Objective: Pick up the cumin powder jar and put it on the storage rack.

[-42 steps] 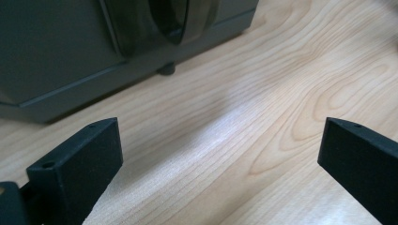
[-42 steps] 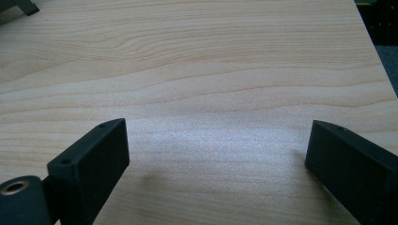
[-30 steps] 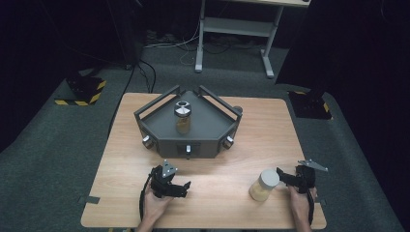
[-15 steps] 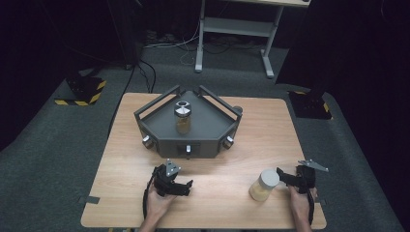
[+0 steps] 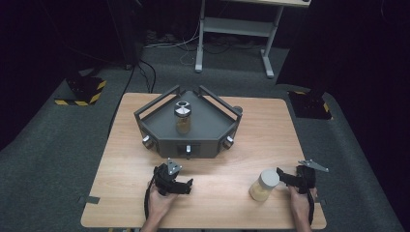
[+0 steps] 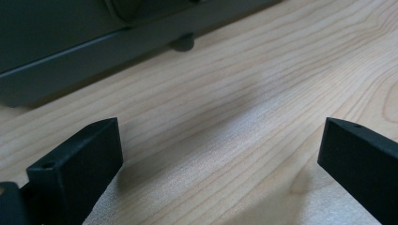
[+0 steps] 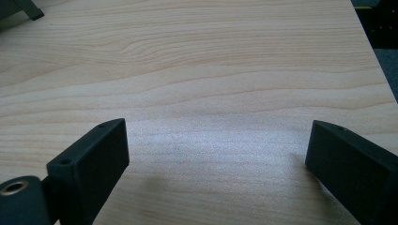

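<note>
Both tongs gaped wide and empty; the right gripper (image 5: pixel 281 174) sat beside the jar (image 5: pixel 262 185), left gripper (image 5: pixel 186 185) idle. Grasping seemed next.

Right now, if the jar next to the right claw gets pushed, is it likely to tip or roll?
The jar stands upright, taller than wide, so a high push may tip it. Its round body would probably roll.

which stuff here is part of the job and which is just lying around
In the job: white-lidded jar by the right gripper; left gripper; grey tray holding a metal-lidded jar.
Lying about: white stand; floor cables.
</note>
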Motion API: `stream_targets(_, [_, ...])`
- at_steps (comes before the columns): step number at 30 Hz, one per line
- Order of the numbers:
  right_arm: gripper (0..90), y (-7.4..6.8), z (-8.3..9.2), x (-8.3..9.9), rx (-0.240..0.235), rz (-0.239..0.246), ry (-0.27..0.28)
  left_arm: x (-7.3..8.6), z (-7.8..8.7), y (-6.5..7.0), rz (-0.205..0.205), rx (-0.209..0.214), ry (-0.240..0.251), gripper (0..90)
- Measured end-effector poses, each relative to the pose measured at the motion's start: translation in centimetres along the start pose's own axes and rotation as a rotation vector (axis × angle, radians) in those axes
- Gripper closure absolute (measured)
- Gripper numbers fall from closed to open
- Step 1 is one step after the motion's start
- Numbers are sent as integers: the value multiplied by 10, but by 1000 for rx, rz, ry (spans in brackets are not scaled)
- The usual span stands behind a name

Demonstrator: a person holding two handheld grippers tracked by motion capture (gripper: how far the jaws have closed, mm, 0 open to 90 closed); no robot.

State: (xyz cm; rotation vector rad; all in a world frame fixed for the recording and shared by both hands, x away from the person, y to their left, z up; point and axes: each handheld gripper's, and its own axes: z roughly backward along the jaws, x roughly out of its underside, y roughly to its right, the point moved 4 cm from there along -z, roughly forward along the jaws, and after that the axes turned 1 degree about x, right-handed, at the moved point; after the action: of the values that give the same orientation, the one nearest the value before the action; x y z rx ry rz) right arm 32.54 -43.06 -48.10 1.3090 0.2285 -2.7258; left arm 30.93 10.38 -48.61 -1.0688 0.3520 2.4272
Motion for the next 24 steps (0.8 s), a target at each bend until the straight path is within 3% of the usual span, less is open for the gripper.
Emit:
stream_targets(6, [55,0,0,0,-2,2,2,0,0,-4,27,8,3,8])
stream_targets(11, [55,0,0,0,-2,-1,0,-5,-4,6,-16,-35,-25,8])
stream_targets(24, [54,1,1,2,-4,-3,12,-6,-6,6,-9,-41,-23,7])
